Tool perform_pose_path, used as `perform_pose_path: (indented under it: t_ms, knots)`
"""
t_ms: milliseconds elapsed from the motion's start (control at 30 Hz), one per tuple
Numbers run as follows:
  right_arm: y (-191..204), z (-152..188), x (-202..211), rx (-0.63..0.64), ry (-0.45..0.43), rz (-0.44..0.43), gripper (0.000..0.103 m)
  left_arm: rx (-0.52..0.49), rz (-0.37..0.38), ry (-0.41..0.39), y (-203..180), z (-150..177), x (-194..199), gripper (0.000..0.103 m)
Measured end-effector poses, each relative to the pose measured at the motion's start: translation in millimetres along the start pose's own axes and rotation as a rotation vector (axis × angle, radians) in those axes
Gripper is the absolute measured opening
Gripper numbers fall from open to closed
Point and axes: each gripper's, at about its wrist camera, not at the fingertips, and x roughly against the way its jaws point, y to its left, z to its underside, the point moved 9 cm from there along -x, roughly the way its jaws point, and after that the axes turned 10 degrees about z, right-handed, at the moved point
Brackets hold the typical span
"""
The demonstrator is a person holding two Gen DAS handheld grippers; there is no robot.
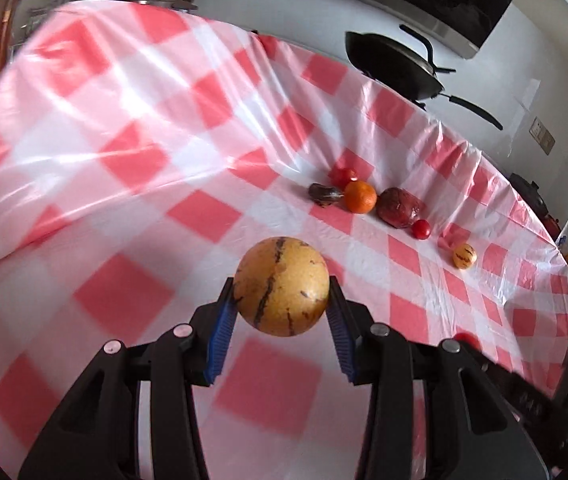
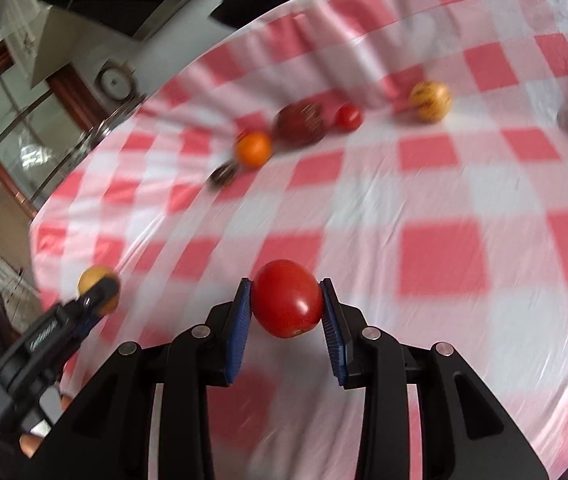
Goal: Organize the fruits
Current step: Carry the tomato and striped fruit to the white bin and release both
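Clamped in the left claw [image 1: 282, 304] a striped yellow melon [image 1: 282, 286], in the right claw [image 2: 287, 308] a tomato [image 2: 287, 298] — both mid-carry, next needing placement beside the fruit row [image 1: 379, 204].

The left gripper [image 1: 282, 304] is clamping a round yellow purple-streaked melon [image 1: 282, 286] above the red-and-white checked plastic tablecloth [image 1: 124, 128]. Beyond the melon, a round orange tangerine [image 1: 359, 197] is lying beside a dark red fruit [image 1: 397, 207].

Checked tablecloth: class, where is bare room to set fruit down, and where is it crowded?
Free: the cloth between the row and the right gripper holding the tomato, and right of the small yellow melon. Crowded: orange to red fruit.
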Motion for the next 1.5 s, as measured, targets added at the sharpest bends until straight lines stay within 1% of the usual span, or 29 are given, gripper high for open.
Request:
perform_pose_path:
  t_ms: [67, 167, 333, 400, 533, 600, 700, 800, 933, 1200, 1333, 1367, 1400, 1467, 1500]
  knots:
    - [16, 21, 10, 0.006, 0.025, -0.027, 0.035, -0.009, -0.022, -0.015, 10, 6, 19, 0.044]
    - [36, 46, 18, 0.028, 0.061, -0.052, 0.035, -0.004, -0.012, -0.025, 23, 15, 48, 0.044]
    - [64, 76, 32, 0.089, 0.083, -0.088, 0.035, -0.072, -0.034, -0.053, 39, 20, 92, 0.044]
    - [77, 85, 36, 0.115, 0.088, -0.103, 0.035, -0.092, -0.041, -0.046, 48, 28, 105, 0.044]
    - [94, 98, 41, 0.147, 0.099, -0.129, 0.035, -0.102, -0.05, -0.023, 70, 50, 128, 0.044]
    - [107, 107, 45, 0.181, 0.103, -0.146, 0.035, -0.1, -0.057, -0.029, 81, 58, 141, 0.044]
    - [126, 120, 48, 0.24, 0.109, -0.164, 0.035, -0.099, -0.063, -0.06, 97, 64, 168, 0.044]
    - [150, 136, 51, 0.303, 0.123, -0.188, 0.035, -0.113, -0.078, -0.093, 107, 63, 188, 0.044]
    - [182, 159, 58, 0.398, 0.134, -0.221, 0.035, -0.122, -0.11, -0.114, 121, 63, 210, 0.044]
    - [250, 216, 76, 0.604, 0.167, -0.328, 0.035, -0.043, -0.198, -0.127, 180, 82, 257, 0.044]
    - [278, 252, 81, 0.719, 0.197, -0.375, 0.035, 0.033, -0.257, -0.101, 222, 102, 272, 0.044]
    - [287, 265, 83, 0.766, 0.203, -0.386, 0.036, 0.055, -0.271, -0.093, 232, 107, 274, 0.044]
    - [292, 270, 86, 0.797, 0.178, -0.39, 0.036, 0.071, -0.28, -0.085, 239, 112, 275, 0.044]
    - [304, 285, 92, 0.859, 0.177, -0.423, 0.036, 0.115, -0.3, -0.062, 258, 124, 276, 0.044]
    - [309, 291, 93, 0.873, 0.197, -0.44, 0.036, 0.143, -0.307, -0.053, 268, 129, 276, 0.044]
